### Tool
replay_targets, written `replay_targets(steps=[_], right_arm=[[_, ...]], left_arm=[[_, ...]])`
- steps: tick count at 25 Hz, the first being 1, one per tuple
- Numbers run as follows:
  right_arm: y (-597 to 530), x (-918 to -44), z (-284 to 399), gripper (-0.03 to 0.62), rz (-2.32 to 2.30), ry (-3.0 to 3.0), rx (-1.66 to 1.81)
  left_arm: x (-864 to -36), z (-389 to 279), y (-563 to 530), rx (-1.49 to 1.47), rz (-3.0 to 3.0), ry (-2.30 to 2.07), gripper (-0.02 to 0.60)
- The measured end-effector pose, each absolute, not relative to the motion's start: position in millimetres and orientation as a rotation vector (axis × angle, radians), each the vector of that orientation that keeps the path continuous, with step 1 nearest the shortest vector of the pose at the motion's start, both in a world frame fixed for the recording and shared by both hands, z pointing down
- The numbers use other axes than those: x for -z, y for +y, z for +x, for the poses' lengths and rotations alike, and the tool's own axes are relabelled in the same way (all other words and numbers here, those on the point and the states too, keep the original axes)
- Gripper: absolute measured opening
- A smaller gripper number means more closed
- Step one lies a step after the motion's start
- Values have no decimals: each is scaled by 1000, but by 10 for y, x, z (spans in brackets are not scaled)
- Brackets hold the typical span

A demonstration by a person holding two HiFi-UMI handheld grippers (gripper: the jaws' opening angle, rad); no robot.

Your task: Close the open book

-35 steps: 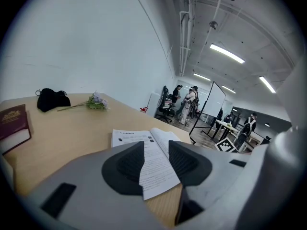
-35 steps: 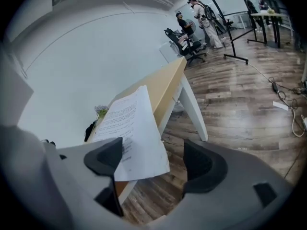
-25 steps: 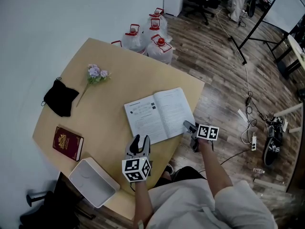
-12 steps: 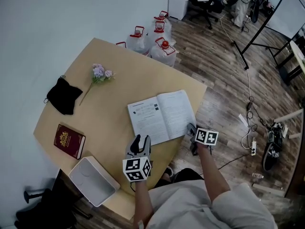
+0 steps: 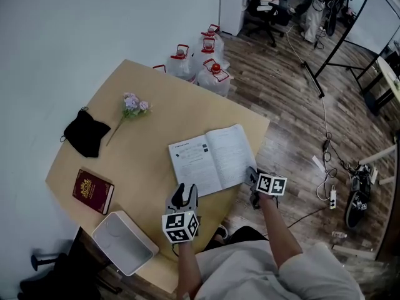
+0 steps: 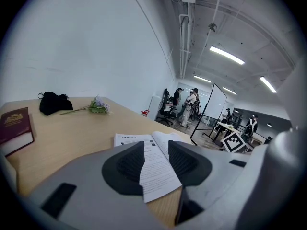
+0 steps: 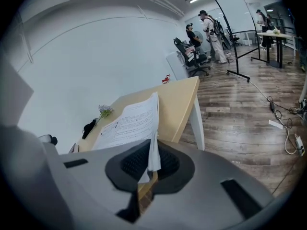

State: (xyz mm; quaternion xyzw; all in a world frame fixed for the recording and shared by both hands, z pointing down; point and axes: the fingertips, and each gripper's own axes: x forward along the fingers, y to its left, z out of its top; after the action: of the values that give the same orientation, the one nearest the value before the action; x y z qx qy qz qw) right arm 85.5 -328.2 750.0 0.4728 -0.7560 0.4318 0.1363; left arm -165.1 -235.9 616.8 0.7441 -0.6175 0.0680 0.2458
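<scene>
We have the right gripper (image 5: 252, 175) clenched on the open book (image 5: 212, 159) — its pads are together on the outer edge of the right-hand page. In the right gripper view that sheet rises from between the jaws, lifted off the table (image 5: 144, 149). The book lies face up near the table's near-right edge, and its right half reaches that edge, where the gripper holds it.

The left gripper (image 5: 183, 192) hovers just beside the book's near left corner without touching it. Its jaws stand apart with nothing pressed between them. Through the gap, in the left gripper view, we see the left page lying flat beyond.

Counting what is here, we find one open book, two grippers and one table. One closed red book (image 5: 93, 191) lies well apart from the open one, toward the table's left edge. One white tray (image 5: 125, 242) sits just beside it at the near-left edge. One black pouch (image 5: 86, 133) and one sprig of pale purple flowers (image 5: 133, 103) lie near each other on the far-left side. On the floor past the table's far edge we count four clear jugs (image 5: 212, 74) with red caps — one of them is mostly hidden by the tabletop.
</scene>
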Motion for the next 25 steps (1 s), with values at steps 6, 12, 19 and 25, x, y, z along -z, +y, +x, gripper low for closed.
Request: replay_targets(steps=[6, 12, 19, 25], right_arm=[[-3302, -7359, 859, 17, 1353, -2227, -1199], [-3224, -7098, 773, 17, 1345, -2279, -1116], [-3181, -6857, 652, 17, 1299, -2345, -1072], [-3142, -6715, 491, 17, 1310, -2367, -1069]], left_arm=[[-6177, -1650, -2335, -196, 2028, -1693, 166], [-6128, -1686, -2344, -185, 2014, -1713, 166], [-6120, -1744, -2284, -185, 2003, -1738, 166], [-6096, -1813, -2322, -169, 1994, -1764, 166]])
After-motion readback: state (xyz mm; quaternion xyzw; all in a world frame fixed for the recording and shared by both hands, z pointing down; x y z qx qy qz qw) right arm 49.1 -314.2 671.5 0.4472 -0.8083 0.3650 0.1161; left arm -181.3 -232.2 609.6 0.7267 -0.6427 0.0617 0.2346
